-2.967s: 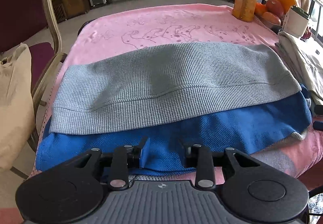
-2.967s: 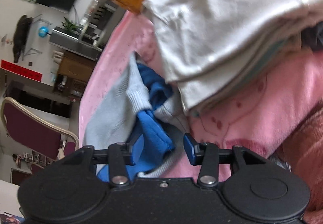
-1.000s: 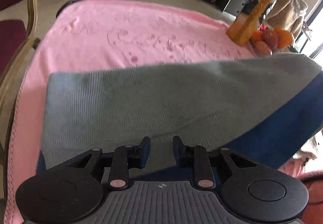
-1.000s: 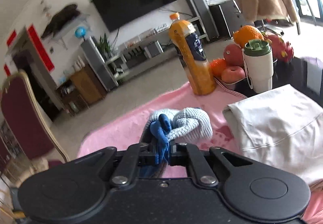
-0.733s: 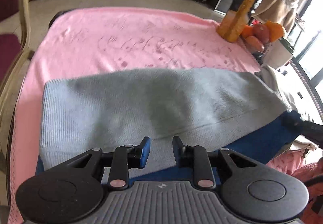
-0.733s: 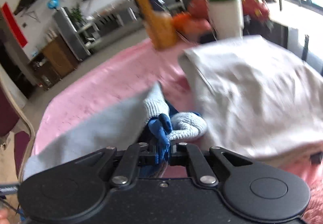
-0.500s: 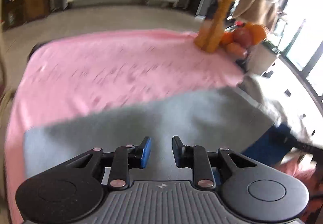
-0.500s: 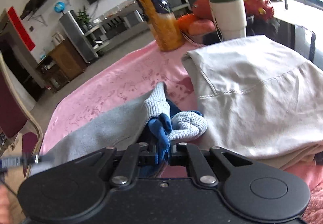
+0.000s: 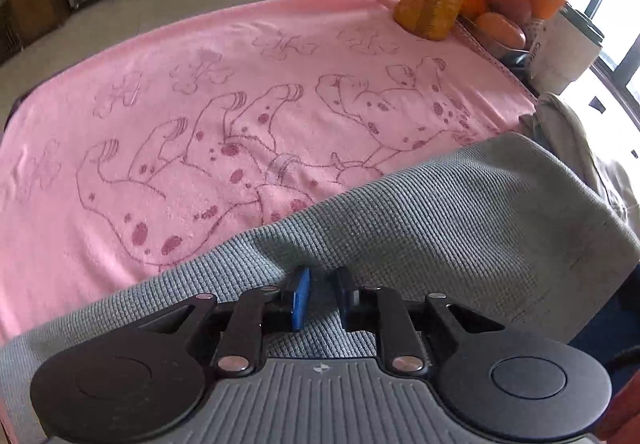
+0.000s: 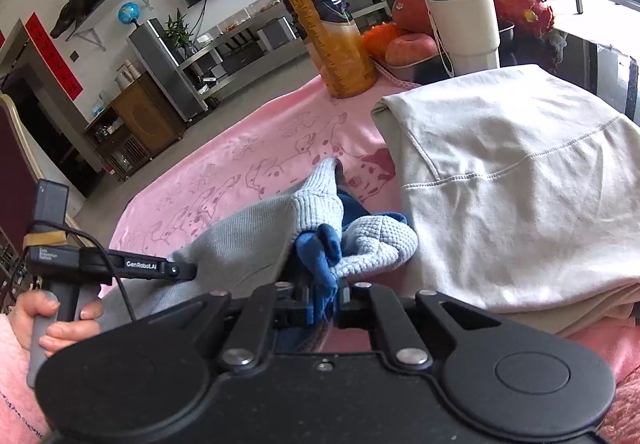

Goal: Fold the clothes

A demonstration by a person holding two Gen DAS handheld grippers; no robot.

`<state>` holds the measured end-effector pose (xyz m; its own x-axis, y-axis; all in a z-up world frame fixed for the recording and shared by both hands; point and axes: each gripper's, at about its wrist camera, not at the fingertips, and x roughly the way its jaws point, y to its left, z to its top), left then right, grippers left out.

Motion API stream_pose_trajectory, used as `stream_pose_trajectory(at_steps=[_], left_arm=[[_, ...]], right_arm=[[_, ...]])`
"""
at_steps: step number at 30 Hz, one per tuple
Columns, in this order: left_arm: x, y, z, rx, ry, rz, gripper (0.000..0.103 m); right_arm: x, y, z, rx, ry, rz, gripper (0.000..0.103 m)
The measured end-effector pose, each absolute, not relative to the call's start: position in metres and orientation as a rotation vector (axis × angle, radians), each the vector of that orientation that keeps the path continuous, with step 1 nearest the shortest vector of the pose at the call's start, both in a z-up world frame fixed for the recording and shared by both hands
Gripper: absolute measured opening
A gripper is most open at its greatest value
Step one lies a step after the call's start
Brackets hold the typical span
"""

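A juice bottle (image 10: 320, 16) stands well ahead of the tongs. Right of it: fruit (image 10: 408, 32) and a white tumbler (image 10: 464, 24).

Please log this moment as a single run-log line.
left gripper: shut on grey-blue sweater | right gripper: shut on sweater | over pink blanket

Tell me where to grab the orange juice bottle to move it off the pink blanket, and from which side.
Grip the orange juice bottle around its labelled middle, below the narrow neck, where the body is straight and wide. It stands upright. Come from the open pink blanket side, since the fruit and white tumbler crowd its other side.
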<state>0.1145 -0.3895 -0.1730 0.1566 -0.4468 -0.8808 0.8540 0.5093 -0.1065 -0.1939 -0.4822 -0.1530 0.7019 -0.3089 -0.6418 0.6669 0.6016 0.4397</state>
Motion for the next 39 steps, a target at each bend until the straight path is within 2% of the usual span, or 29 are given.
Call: stream_pose_trajectory(at_steps=[3,9,12,16,18,23,30,34,37,39], left_arm=[[0.113,-0.384,-0.158,0.436,1.055,-0.969,0.022],[0.108,-0.37,-0.114,0.407,0.913,-1.015,0.028],[0.124,-0.384,-0.129,0.451,0.96,-0.95,0.027],[0.133,-0.397,-0.174,0.534,1.035,-0.892,0.019],[0.123,-0.402,-0.18,0.592,0.976,-0.885,0.018],[0.119,-0.404,-0.167,0.627,0.978,-0.857,0.019],[0.063,-0.328,-0.115,0.565,0.899,-1.108,0.023],[0.033,-0.305,-0.124,0.608,0.9,-1.164,0.023],[0.032,-0.313,-0.15,0.609,0.974,-1.167,0.012],[0.033,-0.318,-0.173,0.636,1.045,-1.165,0.011]], right_arm=[[-0.194,-0.481,-0.153,0.722,0.548,-0.597,0.008],[-0.196,-0.477,-0.151,0.712,0.544,-0.593,0.008],[-0.194,-0.48,-0.151,0.728,0.54,-0.589,0.008],[-0.194,-0.482,-0.152,0.746,0.541,-0.583,0.008],[-0.195,-0.484,-0.153,0.757,0.542,-0.58,0.008],[-0.193,-0.486,-0.155,0.777,0.543,-0.58,0.008],[-0.198,-0.483,-0.154,0.77,0.541,-0.581,0.008],[-0.198,-0.481,-0.153,0.757,0.544,-0.581,0.008],[-0.197,-0.48,-0.154,0.744,0.549,-0.582,0.008],[-0.197,-0.481,-0.154,0.744,0.551,-0.583,0.008]])
